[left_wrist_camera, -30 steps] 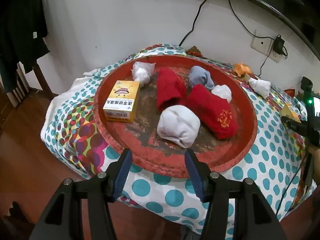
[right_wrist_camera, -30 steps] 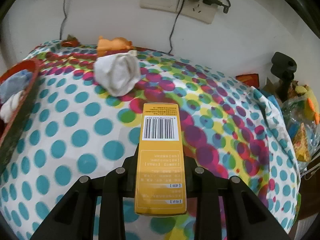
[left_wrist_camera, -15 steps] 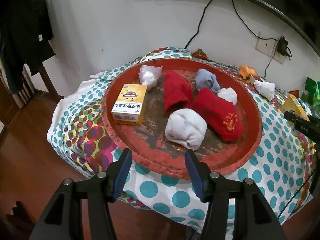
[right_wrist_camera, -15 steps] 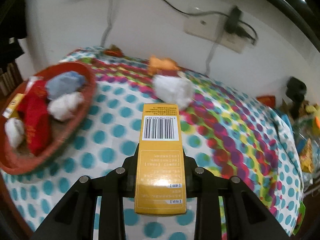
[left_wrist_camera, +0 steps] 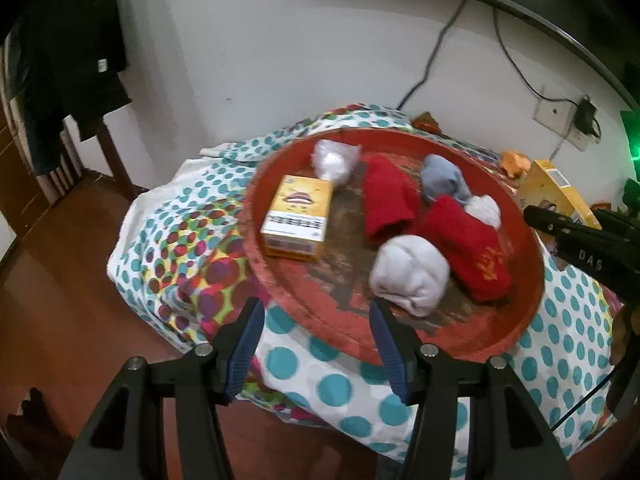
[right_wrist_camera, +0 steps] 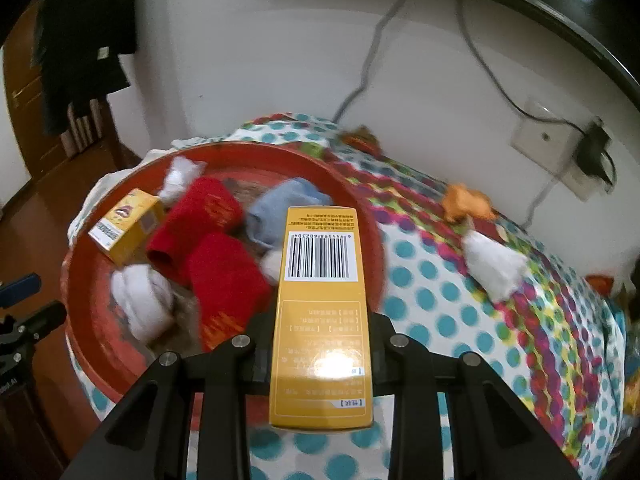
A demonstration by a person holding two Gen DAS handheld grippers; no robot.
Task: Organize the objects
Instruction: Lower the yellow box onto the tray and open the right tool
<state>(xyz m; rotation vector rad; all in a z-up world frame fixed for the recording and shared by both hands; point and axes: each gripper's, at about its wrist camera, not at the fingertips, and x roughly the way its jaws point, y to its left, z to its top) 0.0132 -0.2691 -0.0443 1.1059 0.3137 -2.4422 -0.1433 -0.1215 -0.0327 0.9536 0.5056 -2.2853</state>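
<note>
A round red tray (left_wrist_camera: 516,332) lies on the dotted cloth. It holds a small yellow box (left_wrist_camera: 298,218), two red socks (left_wrist_camera: 386,200), a white sock ball (left_wrist_camera: 408,276), a grey-blue sock (left_wrist_camera: 442,178) and a wrapped white bundle (left_wrist_camera: 334,160). My left gripper (left_wrist_camera: 315,308) stands open and empty just before the tray's near rim. My right gripper (right_wrist_camera: 320,344) is shut on a tall yellow box with a barcode (right_wrist_camera: 322,280). The box's far end hangs over the tray's right rim (right_wrist_camera: 376,240). In the left wrist view that box (left_wrist_camera: 548,188) shows at the right edge.
On the cloth (right_wrist_camera: 432,300) right of the tray lie a white sock (right_wrist_camera: 496,268) and an orange toy (right_wrist_camera: 466,204). A wall socket with a plugged charger (right_wrist_camera: 568,152) and cables sits behind. Wood floor and dark hanging clothes (left_wrist_camera: 80,60) are at the left.
My right gripper has swung left with the tall yellow box, from over the bare cloth to the tray's right edge. The left gripper has drifted slightly, still open.
</note>
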